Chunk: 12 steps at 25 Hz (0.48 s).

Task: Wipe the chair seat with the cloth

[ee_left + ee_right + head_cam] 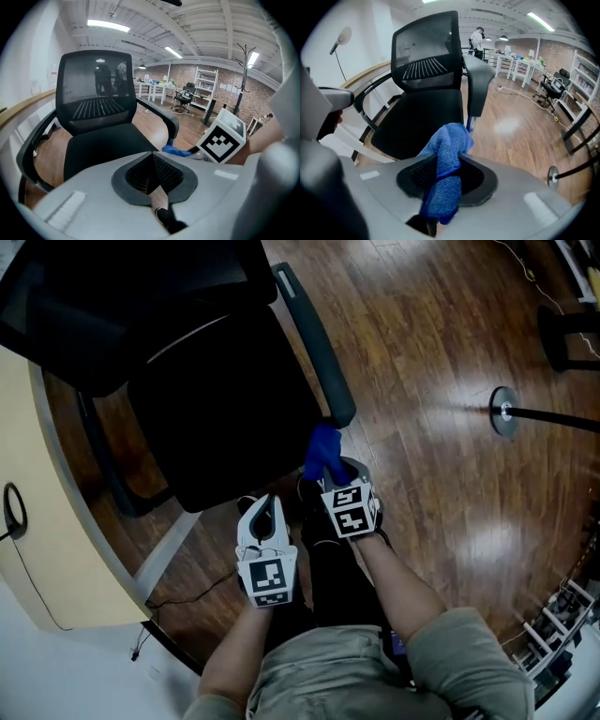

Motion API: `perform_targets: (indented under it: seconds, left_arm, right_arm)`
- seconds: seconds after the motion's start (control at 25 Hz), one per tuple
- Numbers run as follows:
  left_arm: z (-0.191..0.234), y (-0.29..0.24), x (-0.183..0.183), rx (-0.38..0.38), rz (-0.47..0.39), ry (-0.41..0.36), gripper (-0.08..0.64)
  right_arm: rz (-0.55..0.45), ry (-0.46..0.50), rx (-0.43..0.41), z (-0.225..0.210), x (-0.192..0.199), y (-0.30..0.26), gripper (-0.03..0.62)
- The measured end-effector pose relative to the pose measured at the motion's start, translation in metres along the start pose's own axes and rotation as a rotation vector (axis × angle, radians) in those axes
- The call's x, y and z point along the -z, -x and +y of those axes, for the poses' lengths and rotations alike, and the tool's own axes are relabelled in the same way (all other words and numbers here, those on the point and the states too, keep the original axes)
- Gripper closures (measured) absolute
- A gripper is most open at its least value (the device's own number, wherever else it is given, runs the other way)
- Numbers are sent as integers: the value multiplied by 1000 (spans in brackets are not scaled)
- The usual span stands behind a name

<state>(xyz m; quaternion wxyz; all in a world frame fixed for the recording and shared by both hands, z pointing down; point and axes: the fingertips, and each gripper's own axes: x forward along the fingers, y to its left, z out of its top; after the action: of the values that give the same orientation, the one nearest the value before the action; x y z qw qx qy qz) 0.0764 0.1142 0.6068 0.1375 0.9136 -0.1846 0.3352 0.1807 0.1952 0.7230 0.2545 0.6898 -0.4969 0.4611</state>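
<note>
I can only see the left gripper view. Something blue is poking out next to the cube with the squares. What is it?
Observer: That's the blue cloth. The right gripper has it pinched between its jaws, and the bunched end sticks out in front.
Operator: Is it wiping the seat already?
Observer: It doesn't look like it. In the head view it sits just off the seat's front corner, by the front end of the armrest.
Operator: Where's my gripper, then?
Observer: The left gripper is right beside the other one, over the wooden floor just in front of the seat.
</note>
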Motion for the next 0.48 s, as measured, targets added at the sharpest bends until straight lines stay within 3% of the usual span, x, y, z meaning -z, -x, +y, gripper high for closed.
perform_targets:
  seconds: [0.2,0.48]
  left_arm:
    - [3,39,-54,-45,-70,13,555]
    - [18,113,-96,-170,-122,61,556]
  right_arm:
    - [-42,62,-39,11,-34,59,485]
    - [-140,236,-155,53,-84,144,485]
